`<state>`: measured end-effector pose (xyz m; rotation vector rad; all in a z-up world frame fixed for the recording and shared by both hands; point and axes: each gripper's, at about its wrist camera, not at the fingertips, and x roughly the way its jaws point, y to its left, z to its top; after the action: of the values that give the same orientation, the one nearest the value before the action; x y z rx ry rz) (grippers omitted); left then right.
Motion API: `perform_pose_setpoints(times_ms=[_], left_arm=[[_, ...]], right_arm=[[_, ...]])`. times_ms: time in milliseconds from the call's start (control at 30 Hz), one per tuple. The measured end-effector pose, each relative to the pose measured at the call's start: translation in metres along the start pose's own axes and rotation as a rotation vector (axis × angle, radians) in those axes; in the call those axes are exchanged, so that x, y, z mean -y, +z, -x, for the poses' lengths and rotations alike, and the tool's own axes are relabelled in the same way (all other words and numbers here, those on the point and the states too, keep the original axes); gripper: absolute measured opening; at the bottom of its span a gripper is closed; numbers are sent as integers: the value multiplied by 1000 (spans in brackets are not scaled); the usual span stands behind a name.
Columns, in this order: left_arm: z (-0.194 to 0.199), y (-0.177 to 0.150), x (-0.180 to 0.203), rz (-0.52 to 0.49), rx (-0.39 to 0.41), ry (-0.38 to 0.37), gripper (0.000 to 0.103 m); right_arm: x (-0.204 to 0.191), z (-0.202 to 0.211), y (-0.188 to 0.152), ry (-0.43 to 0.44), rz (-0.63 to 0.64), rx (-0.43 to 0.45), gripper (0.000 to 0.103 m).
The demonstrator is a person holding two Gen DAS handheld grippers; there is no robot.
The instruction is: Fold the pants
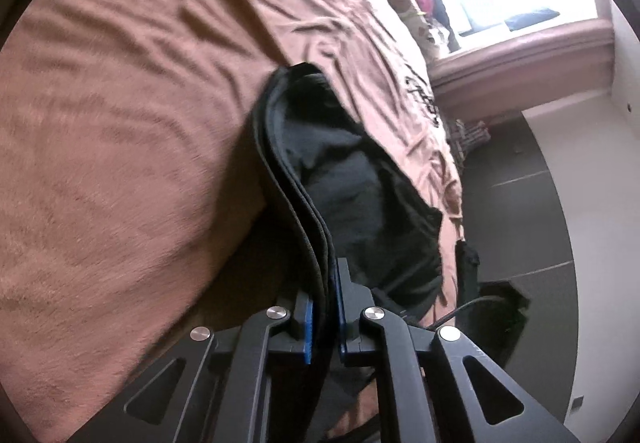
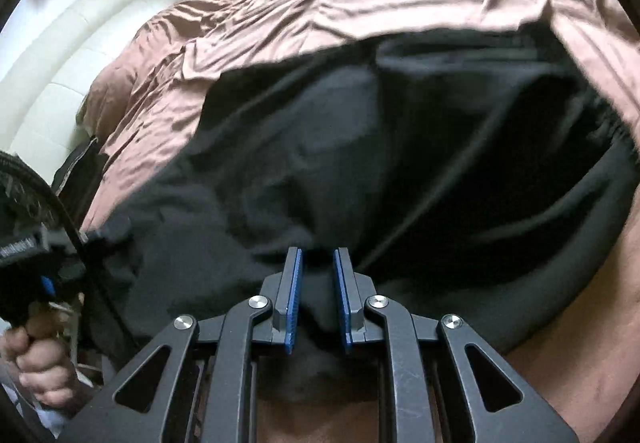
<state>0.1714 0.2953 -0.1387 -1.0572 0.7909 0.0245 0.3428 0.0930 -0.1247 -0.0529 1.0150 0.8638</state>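
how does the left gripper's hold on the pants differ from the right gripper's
The left gripper pinches a stacked, layered edge of the black pants, seen side-on as thin bands; the right gripper clamps a bunched fold of plain cloth. The left gripper's fingers sit almost together; the right gripper's fingers stand a little wider around thicker fabric. Both are shut on the same pants, over the brown bedspread.

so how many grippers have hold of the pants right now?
2. The left gripper is clamped on the stacked edge of the black pants; the right gripper pinches a bunched fold near the camera.
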Motion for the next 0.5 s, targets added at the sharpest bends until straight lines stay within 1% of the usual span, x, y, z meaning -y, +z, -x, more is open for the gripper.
perform_pose_setpoints(times_ms=[100,233,367,500], left_arm=[[-1,4,19,-34,-2,-23,9],[-6,10,46,-80,-11,-29,9],[-14,16,70,-125,-22,-32,9],[-29,20,94,-171,-53,-35,9]], right_arm=[[6,4,-2,24,-11,5,14],[20,12,0,71,-47,5,14],[37,35,-7,143,-81,52,14],[57,54,-13,161,-110,97,14]])
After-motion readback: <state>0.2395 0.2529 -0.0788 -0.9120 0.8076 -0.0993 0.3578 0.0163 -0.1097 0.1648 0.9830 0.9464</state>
